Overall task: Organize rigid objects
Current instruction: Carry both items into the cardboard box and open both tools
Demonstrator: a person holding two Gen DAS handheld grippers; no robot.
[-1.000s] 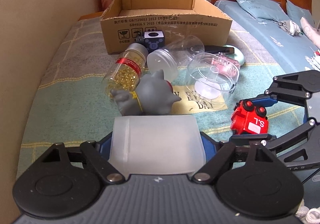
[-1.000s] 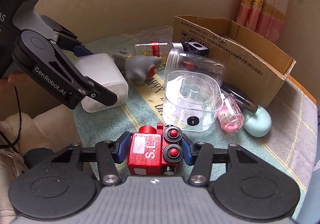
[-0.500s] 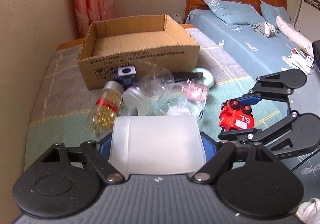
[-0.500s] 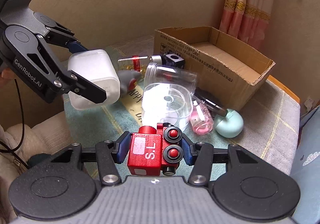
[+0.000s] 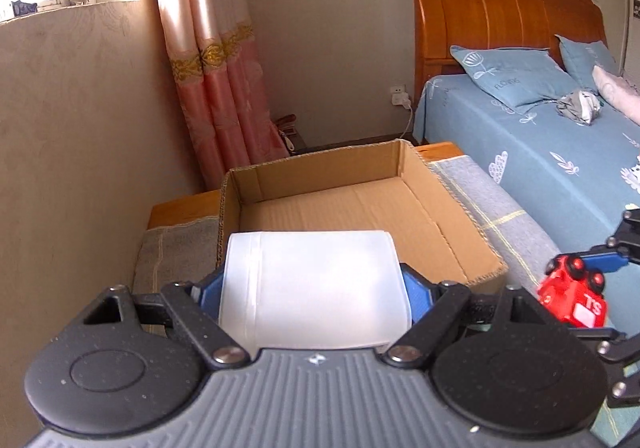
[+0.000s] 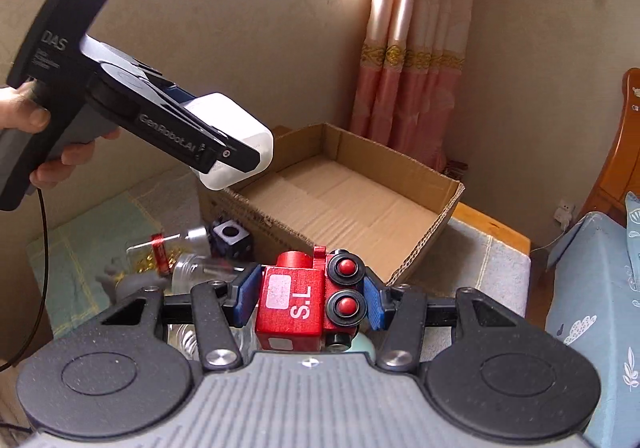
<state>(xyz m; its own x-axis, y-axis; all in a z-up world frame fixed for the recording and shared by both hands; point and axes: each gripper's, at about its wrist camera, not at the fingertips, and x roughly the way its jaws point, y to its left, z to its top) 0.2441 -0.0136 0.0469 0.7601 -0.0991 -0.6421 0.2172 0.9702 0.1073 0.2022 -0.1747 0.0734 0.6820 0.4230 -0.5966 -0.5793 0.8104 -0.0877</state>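
Observation:
My left gripper (image 5: 314, 288) is shut on a white plastic box (image 5: 316, 288) and holds it in the air just before the near rim of the open cardboard box (image 5: 340, 203). The white box (image 6: 236, 139) also shows in the right wrist view, above the cardboard box's (image 6: 344, 199) left corner. My right gripper (image 6: 310, 302) is shut on a red toy train (image 6: 308, 302) marked "S.L", held above the table in front of the cardboard box. The train (image 5: 572, 300) also shows at the right of the left wrist view.
On the table below lie a bottle of yellow capsules (image 6: 156, 252), a black cube (image 6: 230, 236), a clear jar (image 6: 192, 272) and a grey toy (image 6: 132, 282). A bed with blue sheets (image 5: 540, 151) stands to the right. A wall (image 5: 80, 147) runs along the left.
Both grippers have risen and moved forward toward the cardboard box with their objects still held. The loose items on the table have dropped out of the left wrist view.

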